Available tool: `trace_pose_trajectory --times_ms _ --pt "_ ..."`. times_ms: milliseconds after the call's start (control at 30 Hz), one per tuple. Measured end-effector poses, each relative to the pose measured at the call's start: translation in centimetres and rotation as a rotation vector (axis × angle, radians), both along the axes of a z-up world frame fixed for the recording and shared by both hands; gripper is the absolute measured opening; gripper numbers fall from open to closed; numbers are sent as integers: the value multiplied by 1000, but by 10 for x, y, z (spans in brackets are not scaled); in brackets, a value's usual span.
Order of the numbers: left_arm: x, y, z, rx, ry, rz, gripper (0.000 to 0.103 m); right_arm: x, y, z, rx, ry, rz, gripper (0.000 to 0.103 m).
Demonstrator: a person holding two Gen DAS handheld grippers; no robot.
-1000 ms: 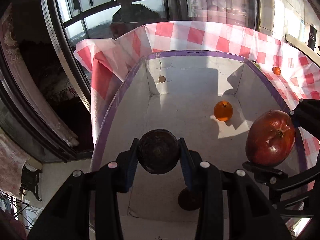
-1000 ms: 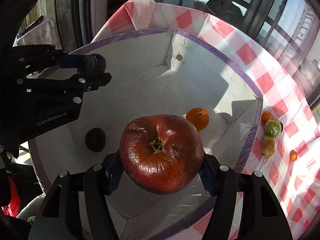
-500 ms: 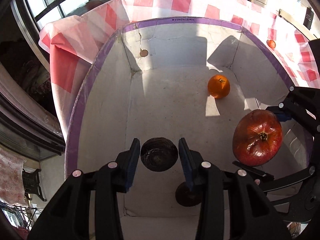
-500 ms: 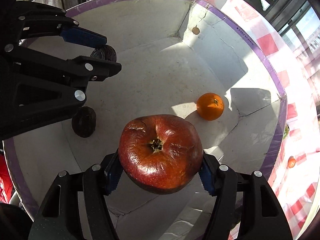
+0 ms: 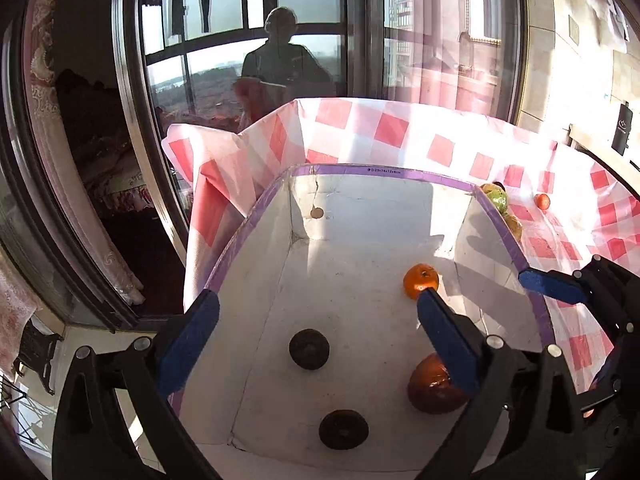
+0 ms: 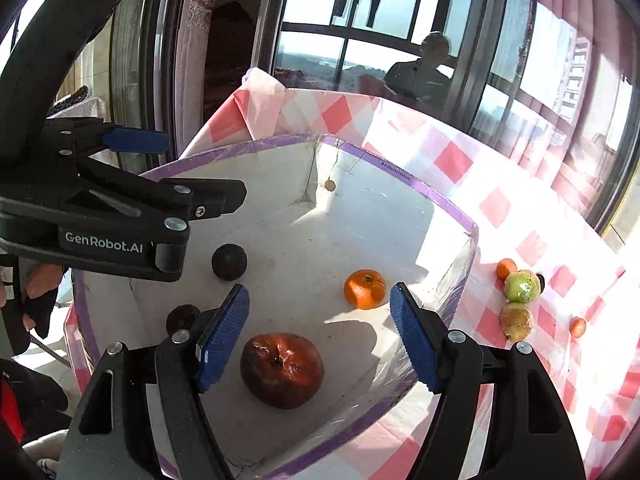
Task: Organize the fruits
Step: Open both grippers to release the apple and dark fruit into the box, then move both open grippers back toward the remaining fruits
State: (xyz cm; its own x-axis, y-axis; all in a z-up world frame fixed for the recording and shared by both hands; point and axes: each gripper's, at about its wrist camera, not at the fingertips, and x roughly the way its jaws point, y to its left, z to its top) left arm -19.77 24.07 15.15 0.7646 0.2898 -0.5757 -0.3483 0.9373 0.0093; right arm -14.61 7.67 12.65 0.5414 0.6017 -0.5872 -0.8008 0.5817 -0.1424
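A white box with a purple rim point(image 5: 384, 171) point(image 6: 424, 192) holds a big red apple point(image 6: 282, 370) point(image 5: 430, 388), an orange point(image 6: 365, 289) point(image 5: 420, 280) and two dark round fruits point(image 5: 309, 349) point(image 5: 343, 429), also in the right wrist view point(image 6: 229, 262) point(image 6: 182, 317). My left gripper point(image 5: 316, 322) is open and empty above the box floor. My right gripper point(image 6: 318, 334) is open and empty above the apple. It also shows in the left wrist view point(image 5: 552, 284).
On the red-checked cloth point(image 6: 520, 208) right of the box lie a green fruit point(image 6: 522, 286), a yellowish fruit point(image 6: 516, 320) and two small oranges point(image 6: 506, 268) point(image 6: 577, 327). Windows stand behind the table. The table edge drops off at the left.
Both grippers opened and pulled back and up. The dark fruit and the red apple now lie on the box floor.
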Motion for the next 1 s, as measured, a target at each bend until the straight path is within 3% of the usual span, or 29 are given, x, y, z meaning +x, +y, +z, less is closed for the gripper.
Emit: trace_pose_trajectory --times_ms 67,133,200,300,367,467,567,667,867,1000 --pt "-17 -25 24 21 -161 -35 101 -12 -41 18 169 -46 -57 84" --pt "-25 -57 43 40 -268 -105 101 -15 -87 27 314 -80 -123 86" --pt "-23 -91 54 60 -326 -195 101 -8 -131 27 392 -69 -225 86" --pt "-7 -154 50 82 -352 -351 101 14 -189 8 428 32 -378 86" --pt "16 -195 30 79 -300 -430 101 34 -218 -18 407 110 -508 86" --pt "65 -243 -20 27 -139 -515 101 43 -258 -51 391 180 -657 86" --pt "116 -258 -71 -65 2 -483 101 54 -294 -77 400 239 -768 86" --pt "160 -250 -112 -188 115 -389 101 68 -309 -96 430 294 -828 87" --pt "213 -216 -148 -330 239 -243 101 95 -312 -101 455 326 -843 89" --pt "220 -201 -149 -396 199 -246 101 127 -298 -104 423 362 -834 89"
